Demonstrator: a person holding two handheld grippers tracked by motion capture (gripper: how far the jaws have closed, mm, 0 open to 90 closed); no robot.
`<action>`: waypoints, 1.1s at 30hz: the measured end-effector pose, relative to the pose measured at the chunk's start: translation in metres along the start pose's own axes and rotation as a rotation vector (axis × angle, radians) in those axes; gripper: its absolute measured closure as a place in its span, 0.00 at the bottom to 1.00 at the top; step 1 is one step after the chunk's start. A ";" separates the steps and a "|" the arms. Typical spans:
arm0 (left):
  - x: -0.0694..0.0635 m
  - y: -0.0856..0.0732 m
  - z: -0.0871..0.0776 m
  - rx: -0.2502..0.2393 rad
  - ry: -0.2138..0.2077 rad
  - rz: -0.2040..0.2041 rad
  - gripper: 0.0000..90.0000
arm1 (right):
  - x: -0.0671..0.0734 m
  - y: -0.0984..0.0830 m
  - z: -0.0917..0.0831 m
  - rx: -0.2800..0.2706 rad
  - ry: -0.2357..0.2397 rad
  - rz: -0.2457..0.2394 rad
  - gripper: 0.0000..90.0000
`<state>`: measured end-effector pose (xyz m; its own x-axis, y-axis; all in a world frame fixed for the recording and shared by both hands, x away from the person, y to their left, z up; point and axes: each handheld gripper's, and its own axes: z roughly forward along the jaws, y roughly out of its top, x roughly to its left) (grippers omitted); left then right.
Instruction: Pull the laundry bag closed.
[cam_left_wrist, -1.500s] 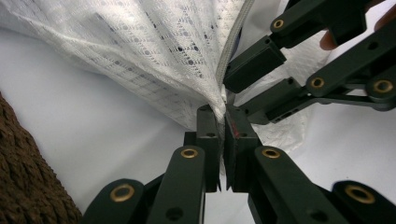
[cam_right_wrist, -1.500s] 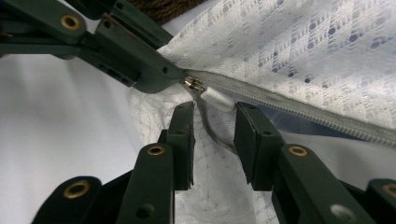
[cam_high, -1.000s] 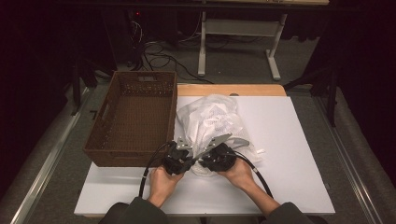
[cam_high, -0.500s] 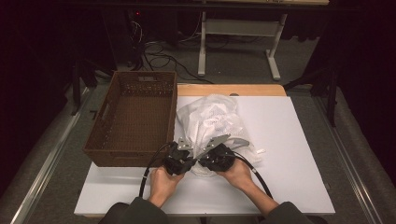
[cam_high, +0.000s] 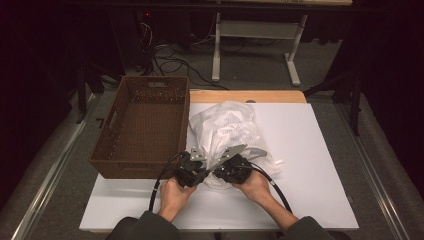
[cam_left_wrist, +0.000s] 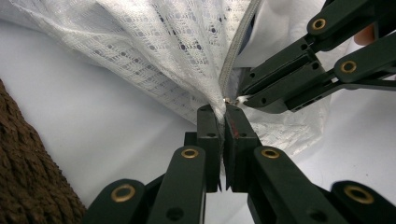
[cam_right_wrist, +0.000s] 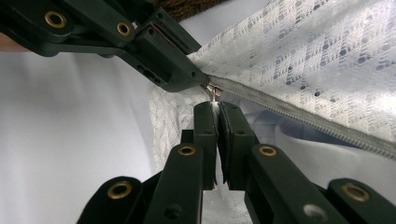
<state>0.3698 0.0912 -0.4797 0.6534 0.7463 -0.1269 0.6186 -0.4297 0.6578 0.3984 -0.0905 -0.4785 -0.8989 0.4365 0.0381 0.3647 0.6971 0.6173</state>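
Leftmost, brown wicker basket (cam_high: 142, 127) sits at the table's (cam_high: 320, 150) left edge, just beside the white mesh laundry bag (cam_high: 225, 127), which lies mid-table. Left gripper (cam_high: 194, 167) is clenched on bunched mesh at the bag's near corner, beside the grey zipper (cam_left_wrist: 236, 51) end. Right gripper (cam_high: 231, 165) has just been closing; its jaws now pinch the zipper pull (cam_right_wrist: 213, 93), nearly touching the left gripper.

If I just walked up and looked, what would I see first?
Probably the white mesh bag in the middle of the white table, with the left gripper and right gripper both pinching it at the end of its grey zipper. Next, the empty brown basket just left of the bag.
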 end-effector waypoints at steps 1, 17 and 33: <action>0.000 0.000 0.000 0.000 0.000 0.000 0.96 | 0.000 0.000 0.000 -0.001 -0.001 -0.002 0.97; 0.000 0.000 -0.003 -0.005 -0.012 -0.003 0.96 | -0.003 0.000 0.001 0.022 0.003 0.010 0.96; -0.001 0.000 -0.002 -0.001 0.004 0.020 0.96 | -0.002 0.003 0.007 0.042 -0.008 -0.016 0.97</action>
<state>0.3687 0.0916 -0.4785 0.6635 0.7399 -0.1109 0.6053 -0.4436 0.6609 0.4027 -0.0852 -0.4826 -0.9027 0.4297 0.0227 0.3606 0.7267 0.5847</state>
